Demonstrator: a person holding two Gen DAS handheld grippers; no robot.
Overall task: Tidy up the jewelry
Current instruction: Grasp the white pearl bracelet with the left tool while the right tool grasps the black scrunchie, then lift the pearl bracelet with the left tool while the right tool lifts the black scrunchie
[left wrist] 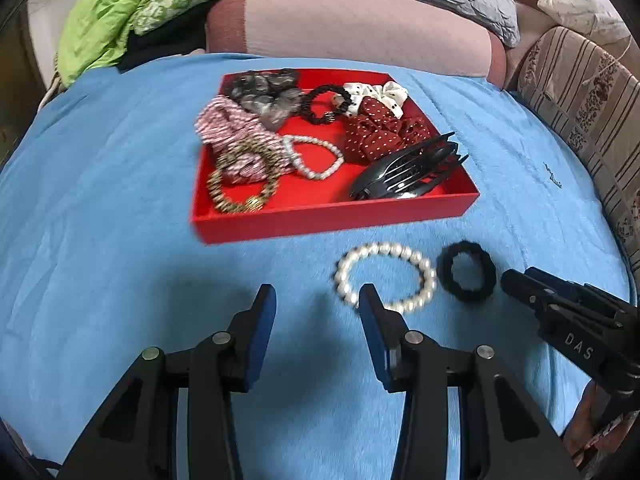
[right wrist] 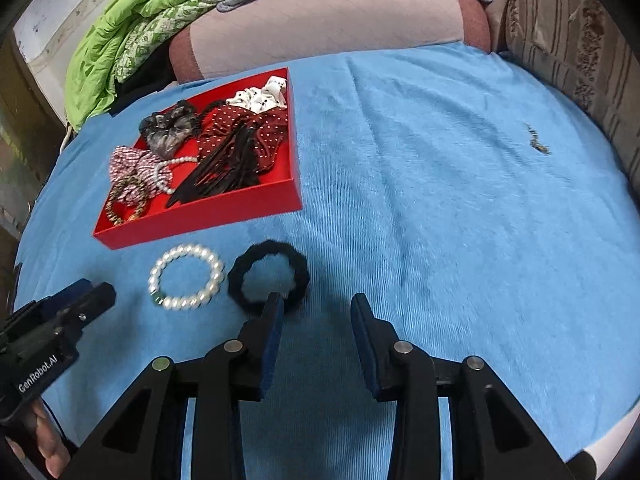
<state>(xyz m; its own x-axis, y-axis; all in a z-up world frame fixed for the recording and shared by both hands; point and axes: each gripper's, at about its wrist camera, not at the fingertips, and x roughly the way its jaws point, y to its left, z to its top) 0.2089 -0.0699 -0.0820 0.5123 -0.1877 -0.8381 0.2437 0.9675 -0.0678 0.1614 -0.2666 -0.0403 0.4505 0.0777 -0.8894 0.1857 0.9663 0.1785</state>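
A red tray [left wrist: 304, 216] [right wrist: 208, 216] on the blue blanket holds scrunchies, a black claw clip [left wrist: 408, 172], a pearl bracelet and a gold bead bracelet. In front of it lie a white pearl bracelet [left wrist: 430, 276] [right wrist: 218, 268] and a black hair tie [left wrist: 466, 294] [right wrist: 302, 274]. My left gripper [left wrist: 318, 300] is open and empty, its right finger overlapping the pearl bracelet's near edge. My right gripper [right wrist: 316, 306] is open and empty, its left finger at the hair tie's near edge. It also shows at the right of the left wrist view [left wrist: 516, 280].
The blue blanket [right wrist: 440, 220] covers the bed. Behind the tray lie a pink pillow [left wrist: 352, 28], a green quilt [left wrist: 120, 12] and a grey quilt. A striped cushion [left wrist: 584, 104] runs along the right side. A small dark scrap [right wrist: 538, 142] lies far right.
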